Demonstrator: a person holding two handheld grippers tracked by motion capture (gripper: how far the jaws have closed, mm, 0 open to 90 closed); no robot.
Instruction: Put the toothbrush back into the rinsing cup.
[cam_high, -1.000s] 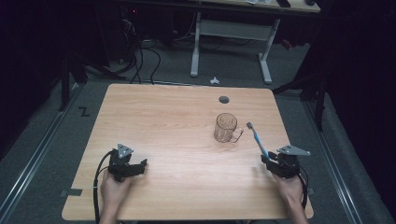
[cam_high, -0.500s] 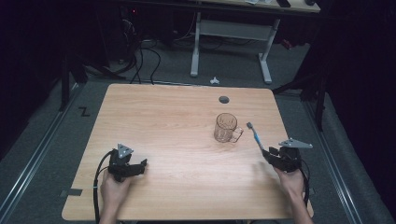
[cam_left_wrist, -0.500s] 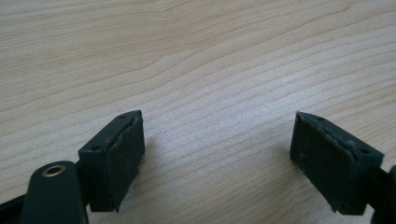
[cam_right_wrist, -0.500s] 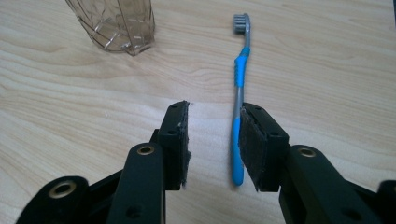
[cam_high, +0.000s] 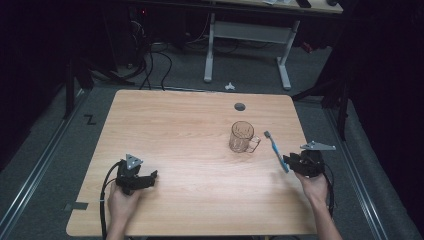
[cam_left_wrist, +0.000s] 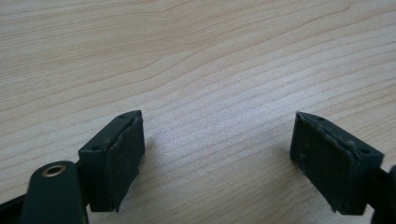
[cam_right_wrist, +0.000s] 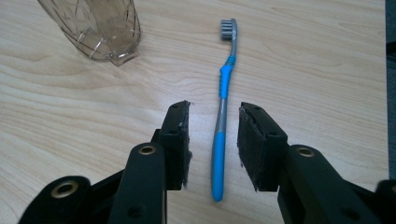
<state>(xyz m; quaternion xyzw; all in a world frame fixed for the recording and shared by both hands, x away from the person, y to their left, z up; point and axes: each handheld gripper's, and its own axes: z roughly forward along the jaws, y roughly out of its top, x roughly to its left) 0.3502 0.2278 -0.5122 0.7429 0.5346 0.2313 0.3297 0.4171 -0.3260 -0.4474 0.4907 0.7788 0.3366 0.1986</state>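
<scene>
A pale wooden worktop (cam_high: 190, 140) fills the middle of a dim room, seen from above, with a person's forearms reaching in from the near edge. On the right side lies a toothbrush (cam_high: 276, 150) with a blue and grey handle, flat on the wood, its bristled head pointing away from the person and toward a clear glass mug (cam_high: 242, 136) that stands just beside it. The right hand-held gripper (cam_high: 289, 163) sits at the near end of the toothbrush; in the right gripper view its two black jaws stand apart on either side of the handle (cam_right_wrist: 219, 140), close to it but not yet pressing, so nothing is clamped. The left hand-held gripper (cam_high: 150, 176) rests well apart on the near left of the worktop, and in the left gripper view its jaws are spread wide over bare wood. The toothbrush looks light and fairly stiff, with a thin, smooth plastic handle that may roll or slip between the pads. The thicker blue grip section near the lower handle seems the best place to squeeze, low against the wood. The mug looks rigid and breakable, and it is close enough that a careless swing of the brush head could knock it.
</scene>
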